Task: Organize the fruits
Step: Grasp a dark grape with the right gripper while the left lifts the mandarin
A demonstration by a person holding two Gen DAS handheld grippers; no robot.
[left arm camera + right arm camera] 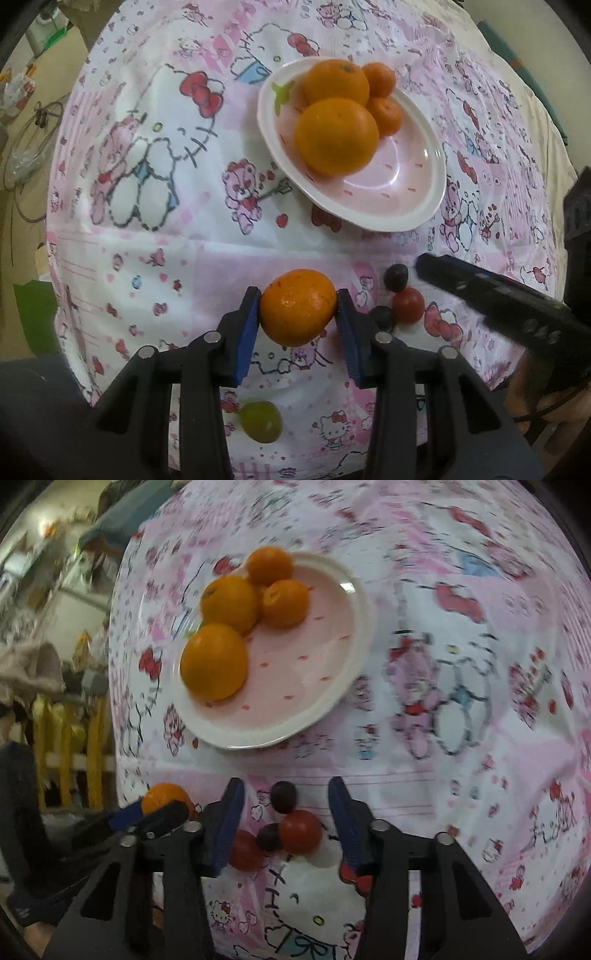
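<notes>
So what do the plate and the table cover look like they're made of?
Plate: glossy ceramic or melamine, can't tell which; it shows sharp light glints on a smooth pink well with a white rim. Table cover: thin printed cloth, matte, with creases and folds.

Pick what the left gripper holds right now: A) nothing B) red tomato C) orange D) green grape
C: in the left wrist view the left gripper has both blue pads pressed against an orange, while the grape and tomato lie loose on the cloth.
</notes>
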